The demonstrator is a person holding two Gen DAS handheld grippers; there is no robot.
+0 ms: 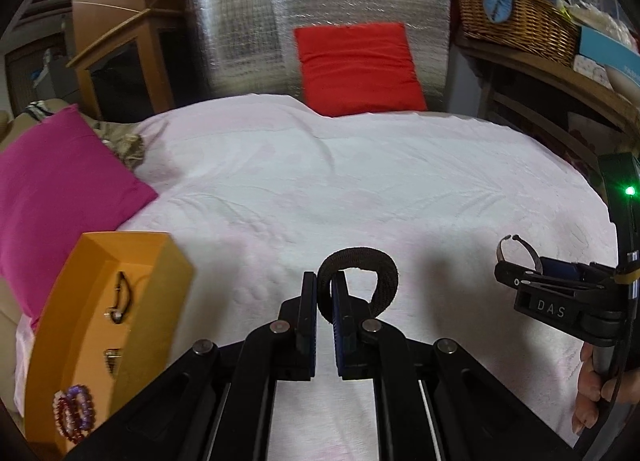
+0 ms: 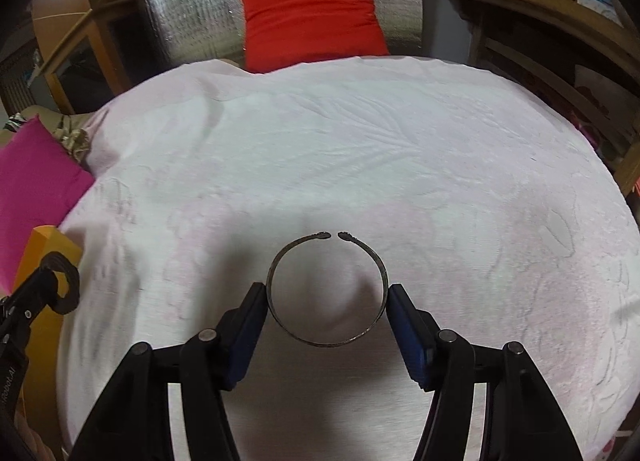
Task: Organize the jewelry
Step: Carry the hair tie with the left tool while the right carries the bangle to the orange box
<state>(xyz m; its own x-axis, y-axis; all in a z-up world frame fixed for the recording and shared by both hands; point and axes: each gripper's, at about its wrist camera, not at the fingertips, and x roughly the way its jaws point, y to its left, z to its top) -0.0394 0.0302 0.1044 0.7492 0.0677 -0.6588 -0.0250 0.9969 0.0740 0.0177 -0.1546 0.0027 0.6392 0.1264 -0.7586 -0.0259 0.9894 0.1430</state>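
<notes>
Your left gripper (image 1: 325, 293) is pinched tight on a dark woven band bracelet (image 1: 362, 281), loop sticking up at 12 o'clock over the white bedspread (image 1: 320, 181). Your right gripper (image 2: 327, 301) clamps an open metal cuff bangle (image 2: 327, 289) across its width, gap at 12 o'clock. Orange jewelry box (image 1: 100, 321) sits at 8 o'clock in the left view, beaded bracelets (image 1: 74, 413) inside.

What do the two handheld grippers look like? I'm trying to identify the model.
Both are black plastic. The left gripper has scissor-like linkage arms with round silver pivot pins and flat fingers faced with dark blue pads. The right gripper is built the same way, blue pads included. Seen side-on, it carries raised "DAS" lettering, a green indicator light and a yellow band.
</notes>
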